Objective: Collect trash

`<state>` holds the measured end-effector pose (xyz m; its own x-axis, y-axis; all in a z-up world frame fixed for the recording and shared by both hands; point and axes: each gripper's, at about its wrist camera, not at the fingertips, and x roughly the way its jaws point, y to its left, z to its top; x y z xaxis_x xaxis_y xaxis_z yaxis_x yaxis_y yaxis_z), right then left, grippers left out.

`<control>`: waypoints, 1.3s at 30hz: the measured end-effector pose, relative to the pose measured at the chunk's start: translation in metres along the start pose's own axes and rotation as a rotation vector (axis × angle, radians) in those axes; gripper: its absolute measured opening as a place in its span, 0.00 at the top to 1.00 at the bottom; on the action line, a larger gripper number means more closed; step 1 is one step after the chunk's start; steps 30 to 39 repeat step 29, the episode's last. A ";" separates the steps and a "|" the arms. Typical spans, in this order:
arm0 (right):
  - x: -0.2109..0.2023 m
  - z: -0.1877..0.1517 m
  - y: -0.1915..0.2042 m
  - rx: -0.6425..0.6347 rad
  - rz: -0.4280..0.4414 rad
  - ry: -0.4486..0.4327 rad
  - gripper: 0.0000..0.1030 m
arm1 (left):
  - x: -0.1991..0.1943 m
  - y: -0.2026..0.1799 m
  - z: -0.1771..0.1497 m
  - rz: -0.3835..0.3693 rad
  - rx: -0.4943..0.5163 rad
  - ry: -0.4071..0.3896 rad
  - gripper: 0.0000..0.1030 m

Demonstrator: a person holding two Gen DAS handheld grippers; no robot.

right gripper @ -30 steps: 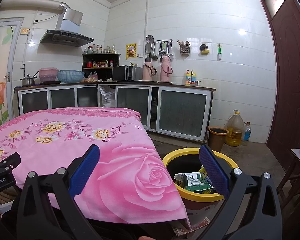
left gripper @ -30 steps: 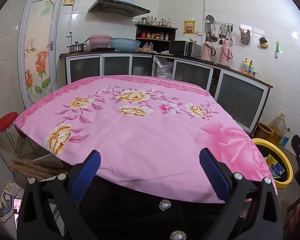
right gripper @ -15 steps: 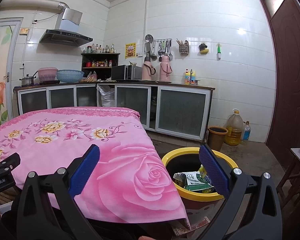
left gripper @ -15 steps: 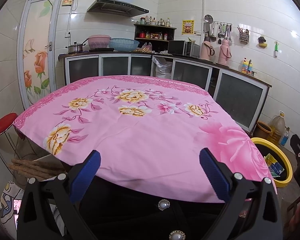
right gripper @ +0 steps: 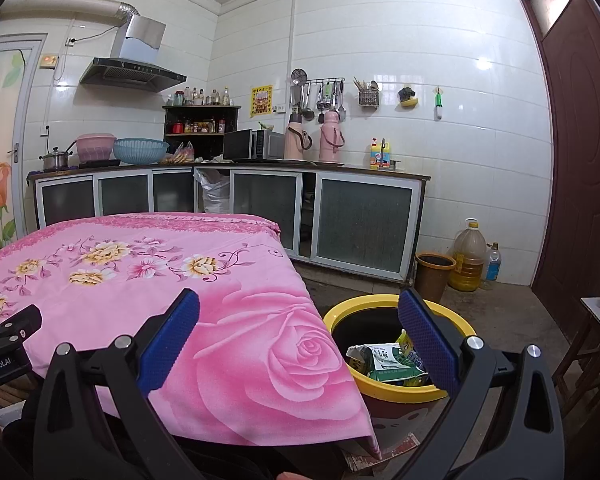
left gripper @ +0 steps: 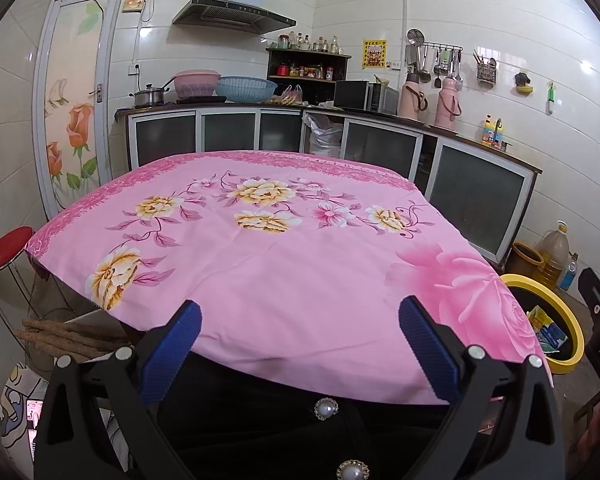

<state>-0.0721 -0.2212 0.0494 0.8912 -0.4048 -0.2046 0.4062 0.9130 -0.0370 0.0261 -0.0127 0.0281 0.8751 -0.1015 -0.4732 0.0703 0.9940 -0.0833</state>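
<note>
Left tool: the black two-finger tool with blue ribbed pads [left gripper: 300,344] is spread wide and holds nothing; it hangs over the near edge of the table.
Right tool: the matching black tool with blue pads [right gripper: 300,340] is likewise spread and empty, aimed between the table's right corner and the bin.
Table: the table under a pink cloth printed with yellow and pink flowers [left gripper: 260,264] shows no wrappers, packets or scraps anywhere on the cloth that either view covers.
Bin: the round yellow-rimmed bin with a dark inside [right gripper: 360,306] stands on the floor just beside the table's right corner, partly behind the right tool's pad.
Trash: crumpled green, white and yellow packets [right gripper: 384,362] lie inside the bin, piled near its rim.
Done so far: judging by the bare cloth and the filled bin, the collecting looks finished or nearly so.
Left to do: no loose trash shows in either view; the floor under the table and behind the person is hidden, so I cannot tell whether anything remains there.
Next call: probably a scan of the floor around the bin, or simply ending the task.
</note>
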 end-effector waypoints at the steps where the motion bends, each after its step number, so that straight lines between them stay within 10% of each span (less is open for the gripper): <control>1: 0.000 0.000 0.000 -0.001 0.000 0.000 0.08 | 0.000 -0.001 0.000 0.000 0.002 0.000 0.07; 39: 0.003 -0.007 -0.004 -0.010 0.004 0.010 0.08 | 0.005 0.006 0.000 -0.020 -0.010 0.014 0.07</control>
